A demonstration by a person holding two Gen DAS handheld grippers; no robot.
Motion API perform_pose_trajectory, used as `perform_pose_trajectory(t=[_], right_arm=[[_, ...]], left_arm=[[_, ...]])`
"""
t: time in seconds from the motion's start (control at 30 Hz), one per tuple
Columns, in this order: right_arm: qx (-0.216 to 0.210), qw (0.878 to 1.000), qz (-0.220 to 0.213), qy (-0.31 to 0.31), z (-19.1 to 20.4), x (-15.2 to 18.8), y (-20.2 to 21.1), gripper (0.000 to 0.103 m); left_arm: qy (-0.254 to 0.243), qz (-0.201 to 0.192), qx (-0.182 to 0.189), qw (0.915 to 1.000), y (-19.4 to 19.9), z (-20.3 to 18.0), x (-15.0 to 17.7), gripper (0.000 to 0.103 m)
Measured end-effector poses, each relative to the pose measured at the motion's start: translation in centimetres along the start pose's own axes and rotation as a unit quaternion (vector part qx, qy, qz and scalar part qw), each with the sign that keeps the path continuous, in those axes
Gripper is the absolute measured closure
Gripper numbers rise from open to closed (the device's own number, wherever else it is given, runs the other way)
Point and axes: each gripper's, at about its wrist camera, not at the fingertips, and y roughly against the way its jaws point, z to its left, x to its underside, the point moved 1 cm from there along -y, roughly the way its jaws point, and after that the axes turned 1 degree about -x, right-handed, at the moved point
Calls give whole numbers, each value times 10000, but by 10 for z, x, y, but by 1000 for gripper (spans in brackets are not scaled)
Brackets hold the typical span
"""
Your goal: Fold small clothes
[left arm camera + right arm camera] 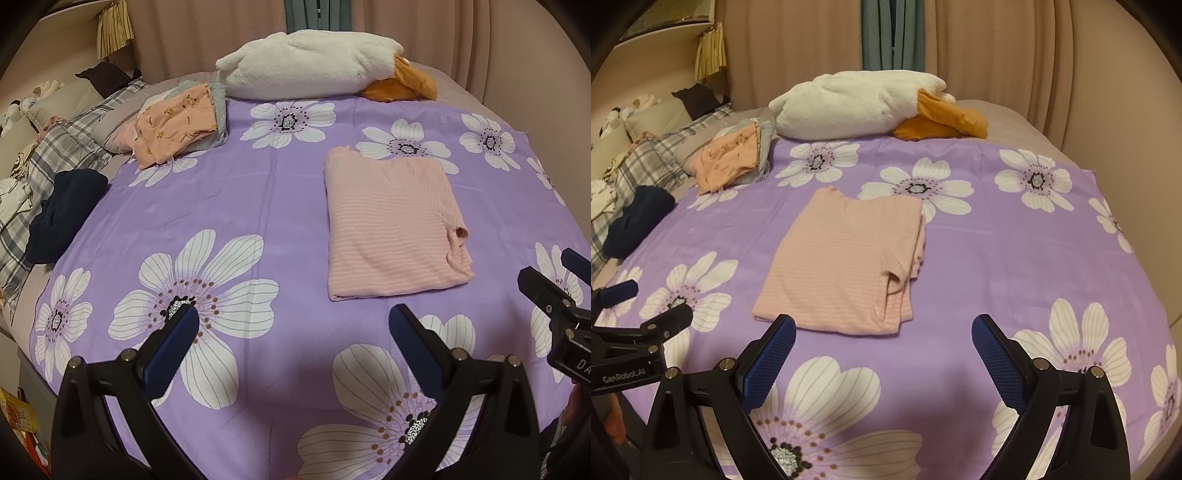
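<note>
A pink striped top point(391, 225) lies folded into a rectangle on the purple flowered sheet point(229, 199); it also shows in the right wrist view point(846, 262). My left gripper point(293, 321) is open and empty, hovering above the sheet in front of and left of the top. My right gripper point(884, 332) is open and empty, just in front of the top's near edge. The right gripper also shows at the right edge of the left wrist view point(554, 280). The left gripper shows at the left edge of the right wrist view point(642, 306).
A stack of folded clothes with an orange printed piece point(177, 122) on top sits at the back left. A dark navy garment point(62, 218) lies at the left edge. A white and orange plush point(317, 66) lies at the back. Plaid bedding point(62, 147) is on the left.
</note>
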Motion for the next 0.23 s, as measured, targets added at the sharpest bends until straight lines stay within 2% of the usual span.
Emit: perform_pose_trajectory(t=[0.23], right_arm=[[-31, 10000, 10, -9, 0, 1, 0, 8]], left_arm=[[-13, -3, 14, 10000, -1, -2, -1, 0]])
